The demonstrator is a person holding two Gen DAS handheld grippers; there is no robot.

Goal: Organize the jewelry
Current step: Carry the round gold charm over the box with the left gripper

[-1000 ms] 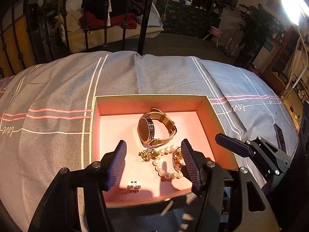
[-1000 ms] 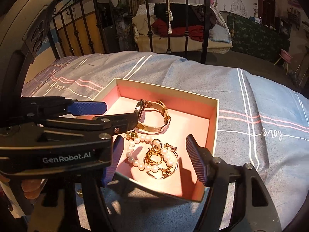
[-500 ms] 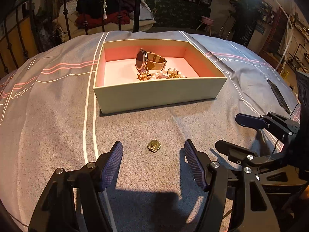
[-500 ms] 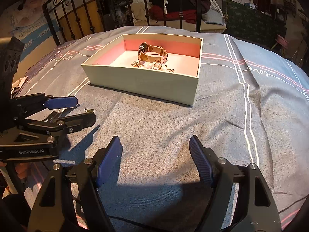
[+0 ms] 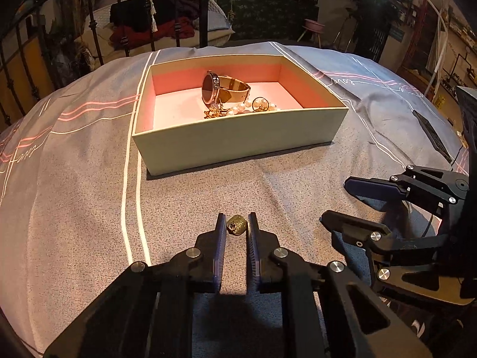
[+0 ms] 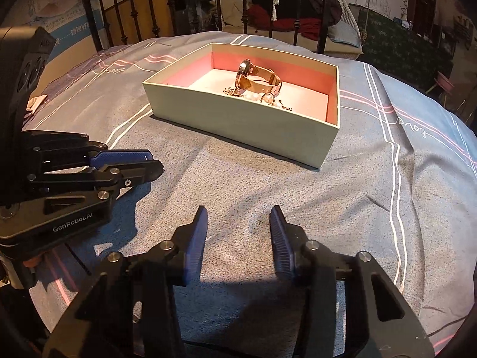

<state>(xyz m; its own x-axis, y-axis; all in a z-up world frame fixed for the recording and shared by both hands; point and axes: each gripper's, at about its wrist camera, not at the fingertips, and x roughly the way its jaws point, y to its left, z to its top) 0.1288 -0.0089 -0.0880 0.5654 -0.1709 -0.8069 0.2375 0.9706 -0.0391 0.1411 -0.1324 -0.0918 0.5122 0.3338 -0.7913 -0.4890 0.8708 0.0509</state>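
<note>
A pale green box (image 5: 238, 140) with a pink inside sits on the grey bedspread; it also shows in the right wrist view (image 6: 238, 119). In it lie a gold watch (image 5: 222, 89), a pearl bracelet (image 5: 238, 109) and small gold pieces. My left gripper (image 5: 236, 223) is closed on a small gold earring (image 5: 237, 224) on the bedspread in front of the box. My right gripper (image 6: 237, 223) is open and empty, low over the bedspread to the right of the left one. The left gripper (image 6: 119, 164) appears at the left of the right wrist view.
The bedspread (image 5: 74, 194) has white and pink stripes. A black iron bed frame (image 5: 202, 9) stands behind the box. A dark flat strip (image 5: 432, 134) lies on the bed at the right. The right gripper (image 5: 372, 191) shows at the right of the left wrist view.
Both grippers have pulled back from over the box to the bedspread in front of it. The left gripper has closed around the gold earring. The right gripper's fingers have narrowed somewhat.
</note>
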